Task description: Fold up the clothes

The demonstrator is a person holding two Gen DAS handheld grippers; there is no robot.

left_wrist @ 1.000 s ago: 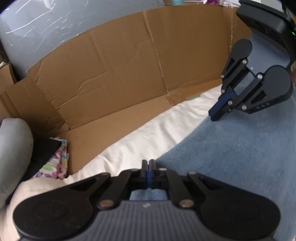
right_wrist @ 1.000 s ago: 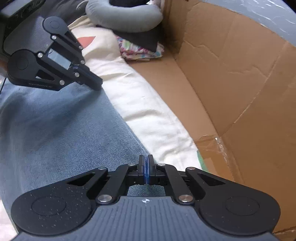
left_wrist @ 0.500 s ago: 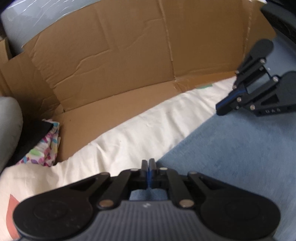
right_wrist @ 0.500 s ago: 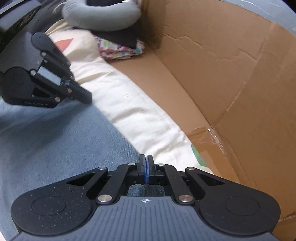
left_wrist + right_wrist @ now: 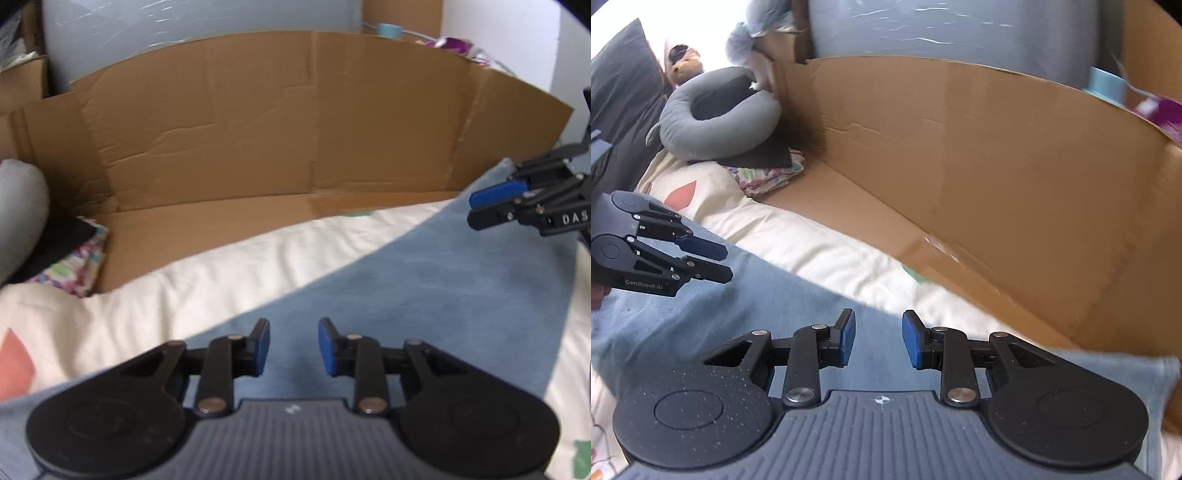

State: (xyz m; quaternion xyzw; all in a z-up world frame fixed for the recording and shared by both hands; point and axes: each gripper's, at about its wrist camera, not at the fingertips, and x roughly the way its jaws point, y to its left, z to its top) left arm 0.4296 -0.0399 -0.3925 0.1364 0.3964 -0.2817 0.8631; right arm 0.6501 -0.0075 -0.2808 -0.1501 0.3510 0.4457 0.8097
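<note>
A blue garment (image 5: 436,295) lies flat on a cream bedsheet (image 5: 207,273); it also shows in the right wrist view (image 5: 701,317). My left gripper (image 5: 293,345) is open and empty just above the garment's near edge. My right gripper (image 5: 878,338) is open and empty over the garment's far edge. Each gripper shows in the other's view: the right one (image 5: 480,208) at the right edge, the left one (image 5: 724,262) at the left, both with jaws apart.
A flattened cardboard box (image 5: 258,147) stands as a wall along the bed's far side. A grey neck pillow (image 5: 716,122) lies on a dark cloth and a folded patterned garment (image 5: 768,175) at the left.
Both grippers were shut on the blue garment's edge and have opened, letting it go. The garment now lies flat and both grippers have lifted back a little.
</note>
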